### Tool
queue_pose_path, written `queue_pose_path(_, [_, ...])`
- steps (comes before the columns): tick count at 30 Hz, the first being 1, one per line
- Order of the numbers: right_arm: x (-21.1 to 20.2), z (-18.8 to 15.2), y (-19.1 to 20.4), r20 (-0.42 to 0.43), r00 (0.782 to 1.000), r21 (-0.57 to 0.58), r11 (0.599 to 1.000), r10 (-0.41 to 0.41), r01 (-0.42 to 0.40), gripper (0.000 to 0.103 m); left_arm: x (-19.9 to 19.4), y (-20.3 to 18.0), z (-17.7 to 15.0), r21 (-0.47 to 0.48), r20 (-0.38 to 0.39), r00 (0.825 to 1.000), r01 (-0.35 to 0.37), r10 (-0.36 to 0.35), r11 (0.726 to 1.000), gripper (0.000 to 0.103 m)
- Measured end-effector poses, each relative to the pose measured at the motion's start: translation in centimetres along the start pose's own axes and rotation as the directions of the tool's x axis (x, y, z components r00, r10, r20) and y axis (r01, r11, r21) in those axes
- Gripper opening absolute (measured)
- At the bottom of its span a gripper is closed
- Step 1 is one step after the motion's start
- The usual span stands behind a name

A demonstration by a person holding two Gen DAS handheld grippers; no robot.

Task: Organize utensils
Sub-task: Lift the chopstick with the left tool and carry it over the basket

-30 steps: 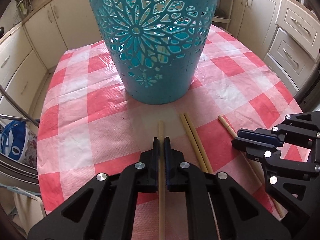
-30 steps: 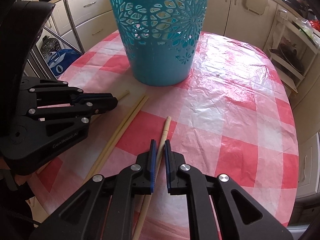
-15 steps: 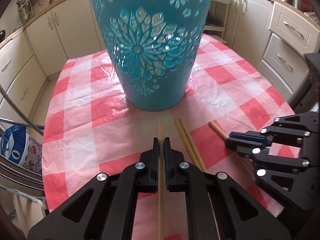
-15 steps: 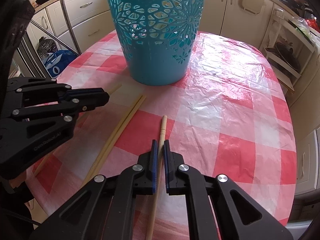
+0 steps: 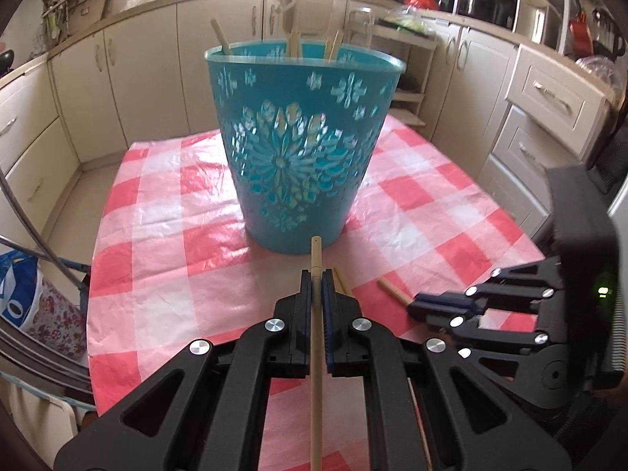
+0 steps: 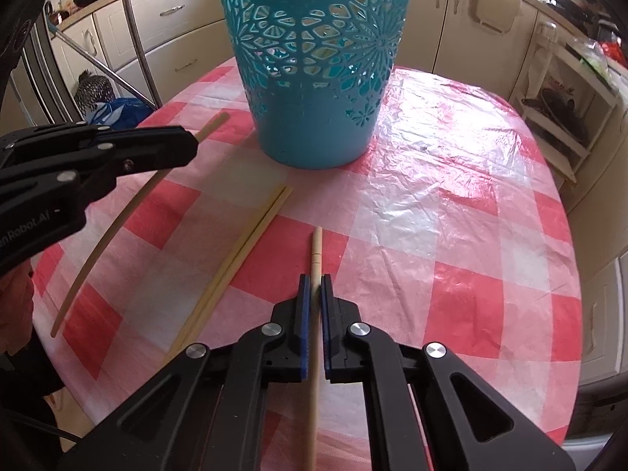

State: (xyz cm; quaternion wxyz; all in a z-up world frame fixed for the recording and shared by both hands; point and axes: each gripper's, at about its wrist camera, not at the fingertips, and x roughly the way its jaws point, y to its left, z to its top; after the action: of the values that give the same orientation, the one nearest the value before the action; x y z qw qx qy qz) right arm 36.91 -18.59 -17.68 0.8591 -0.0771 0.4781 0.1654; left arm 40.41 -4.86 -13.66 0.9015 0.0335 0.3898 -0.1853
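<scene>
Both grippers' fingers are clamped on 1 thin wooden chopstick each, left gripper (image 5: 316,282) lifting its stick (image 5: 316,337) toward the teal perforated plastic bin (image 5: 302,149) ahead, right gripper (image 6: 314,288) pinning its stick (image 6: 315,251) on the tabletop (image 6: 451,212).

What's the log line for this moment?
left gripper: shut on chopstick | right gripper: shut on second chopstick | basket: upright

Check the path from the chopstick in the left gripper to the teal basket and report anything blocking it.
Nothing visible blocks it. The left gripper is shut on a chopstick whose tip points at the teal basket, with only bare tablecloth between. The wall must be cleared; wooden utensils already stand in its open top.
</scene>
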Motion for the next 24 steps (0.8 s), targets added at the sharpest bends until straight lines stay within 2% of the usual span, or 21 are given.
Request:
queue_pose_path(6, [0.0,0.2,-0.7,0.002,0.998,0.055,0.997,0.062,-0.062,0.006,-1.7,-0.6,0.6,0.008,0.072,0.993,0.089,-0.090,0.996,0.005])
queue_pose_path(8, [-0.1,0.2,-0.9,0.005,0.997,0.068,0.995,0.071,-0.072,0.006,-2.6,-0.7,0.8,0.004,0.100,0.985,0.139,-0.139,0.990,0.005])
queue_pose_path(11, [-0.1,0.4,-1.2,0.008,0.997,0.090,0.993,0.082,-0.082,0.006,-4.6,-0.6,1.9,-0.004,0.179,0.957,0.233,-0.229,0.972,0.005])
queue_pose_path(13, [-0.2,0.5,-1.5,0.010,0.996,0.101,0.991,0.087,-0.087,0.006,-7.1,-0.2,3.5,-0.004,0.284,0.918,0.289,-0.276,0.957,0.005])
queue_pose_path(15, [-0.2,0.6,-1.7,0.013,0.995,0.111,0.989,0.095,-0.096,0.006,-9.0,0.5,5.2,-0.012,0.378,0.884,0.302,-0.276,0.953,0.005])
queue_pose_path(18, [0.0,0.7,-1.9,0.013,0.994,0.119,0.987,0.104,-0.105,0.006,-10.3,1.5,8.0,-0.059,0.498,0.842,0.273,-0.209,0.960,0.005])
queue_pose_path(21, [-0.1,0.6,-1.8,0.013,0.994,0.121,0.986,0.111,-0.111,0.006,-10.5,3.0,11.0,-0.146,0.611,0.785,0.243,-0.105,0.959,0.005])
queue_pose_path(24, [0.0,0.5,-1.7,0.015,0.994,0.118,0.987,0.113,-0.114,0.006,-9.6,4.3,13.7,-0.224,0.670,0.741,0.256,-0.043,0.940,0.005])
